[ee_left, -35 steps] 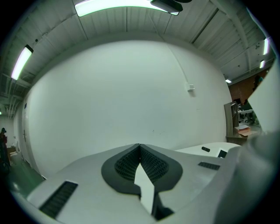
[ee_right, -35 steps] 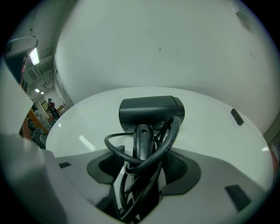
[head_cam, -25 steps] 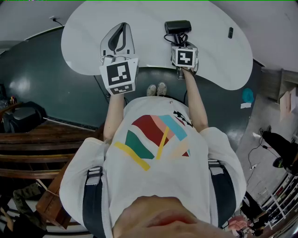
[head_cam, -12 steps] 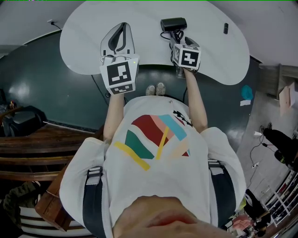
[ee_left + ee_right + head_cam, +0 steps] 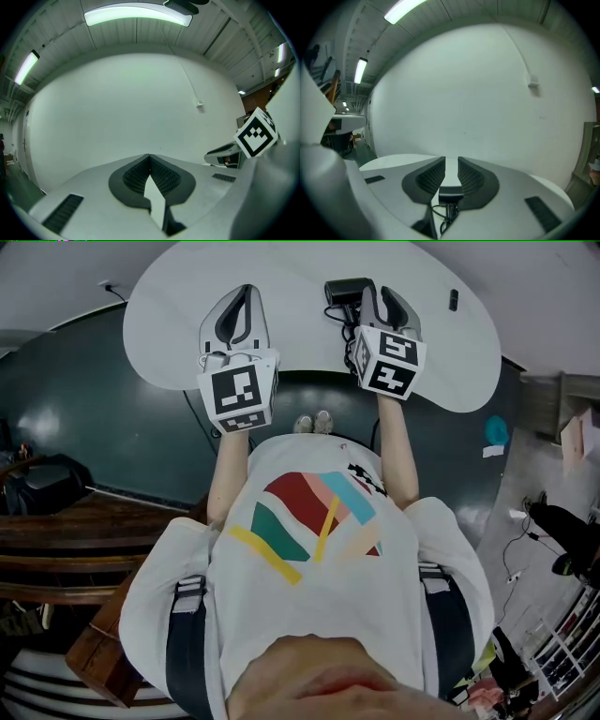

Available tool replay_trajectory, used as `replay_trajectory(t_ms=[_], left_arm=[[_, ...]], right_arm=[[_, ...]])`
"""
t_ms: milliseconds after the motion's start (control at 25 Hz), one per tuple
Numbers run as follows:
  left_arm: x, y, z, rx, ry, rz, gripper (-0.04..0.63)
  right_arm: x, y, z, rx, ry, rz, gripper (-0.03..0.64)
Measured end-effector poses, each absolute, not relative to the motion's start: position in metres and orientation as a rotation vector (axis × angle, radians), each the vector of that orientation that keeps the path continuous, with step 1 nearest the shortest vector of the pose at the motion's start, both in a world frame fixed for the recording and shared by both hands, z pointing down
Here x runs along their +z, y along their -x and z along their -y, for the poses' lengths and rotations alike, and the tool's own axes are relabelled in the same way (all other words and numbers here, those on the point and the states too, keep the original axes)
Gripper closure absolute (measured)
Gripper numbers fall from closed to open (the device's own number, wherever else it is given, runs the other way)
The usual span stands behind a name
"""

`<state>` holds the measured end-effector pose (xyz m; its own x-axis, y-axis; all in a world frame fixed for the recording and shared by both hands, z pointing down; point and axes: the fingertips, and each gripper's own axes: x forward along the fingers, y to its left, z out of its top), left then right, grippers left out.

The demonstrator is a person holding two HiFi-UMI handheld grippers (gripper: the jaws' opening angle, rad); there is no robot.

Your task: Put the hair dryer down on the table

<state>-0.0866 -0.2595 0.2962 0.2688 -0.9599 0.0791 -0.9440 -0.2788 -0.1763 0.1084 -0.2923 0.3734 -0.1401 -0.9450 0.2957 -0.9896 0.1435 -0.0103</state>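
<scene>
Pale shoes (image 5: pixel 315 420) stand together on the dark green floor (image 5: pixel 84 399). A teal object (image 5: pixel 498 432) lies off to the right, with brown wooden steps (image 5: pixel 56 549) at the left. Overhead a long ceiling light (image 5: pixel 138 16) glows, and a wall socket (image 5: pixel 200 103) sits on the white wall.

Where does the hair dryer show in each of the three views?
Head view: hair dryer on the white table, just left of the right gripper tips.
Left gripper view: not in it.
Right gripper view: low in the gap between its closing jaws, cord below.
Shared landmark: the white table.
</scene>
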Motion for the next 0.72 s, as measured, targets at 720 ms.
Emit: replay_trajectory(t_ms=[720], left_arm=[[0.267,0.089,0.253,-0.153,2.429,-1.808,0.58]], right_arm=[[0.272,-0.099,0.235,-0.124,-2.095,2.372,0.6]])
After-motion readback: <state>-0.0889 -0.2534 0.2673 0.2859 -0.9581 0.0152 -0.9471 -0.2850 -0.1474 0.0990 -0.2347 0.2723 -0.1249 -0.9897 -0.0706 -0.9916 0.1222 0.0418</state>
